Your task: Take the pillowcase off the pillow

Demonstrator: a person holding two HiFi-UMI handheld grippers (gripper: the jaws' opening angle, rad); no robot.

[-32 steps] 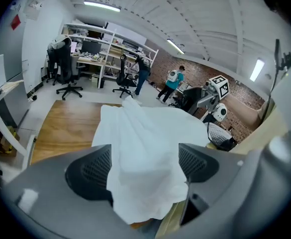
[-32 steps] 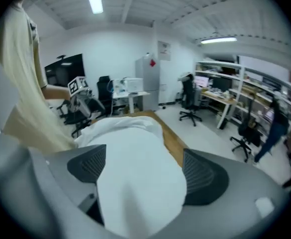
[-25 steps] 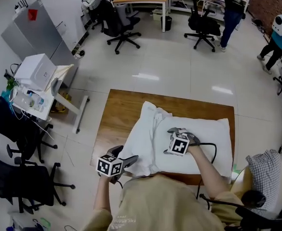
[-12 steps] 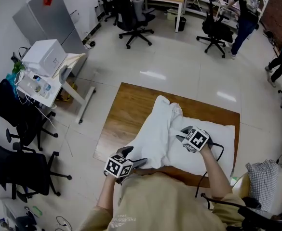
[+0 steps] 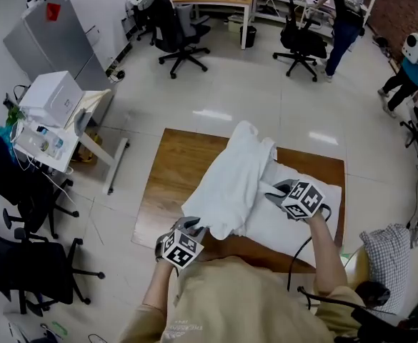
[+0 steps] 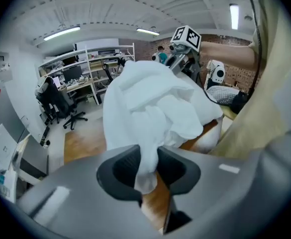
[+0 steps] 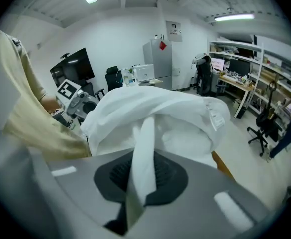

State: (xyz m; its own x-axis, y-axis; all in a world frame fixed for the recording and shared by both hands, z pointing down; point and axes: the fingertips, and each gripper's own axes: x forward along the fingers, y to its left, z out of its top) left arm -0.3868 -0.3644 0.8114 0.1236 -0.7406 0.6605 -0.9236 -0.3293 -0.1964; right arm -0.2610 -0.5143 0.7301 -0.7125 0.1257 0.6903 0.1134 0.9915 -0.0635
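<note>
Counted in the middle of the white floor: one brown wooden bench (image 5: 169, 181). On it, one white pillow (image 5: 284, 227), flat, toward the right side. Over the left part of that pillow, one white pillowcase (image 5: 234, 177), bunched up in a tall hump and hanging down to the near edge of the bench. Hard to say just where pillowcase ends and pillow starts, with both so white.

Held in two hands, two tools. Low at the near edge of the bench, the left tool (image 5: 193, 227): just been squeezing together, and now pinched on a bottom corner of the pillowcase (image 6: 150, 103), with cloth caught between both pads of the left tool (image 6: 146, 171). Higher, above the pillow, the right tool (image 5: 274, 191): pressed tight together on one thin fold of the pillowcase (image 7: 150, 108), with the strip of cloth running down through the right tool (image 7: 141, 176).

Far back by the desks, two black chairs (image 5: 176, 34) and two people (image 5: 344, 13) standing, maybe a third sitting.
</note>
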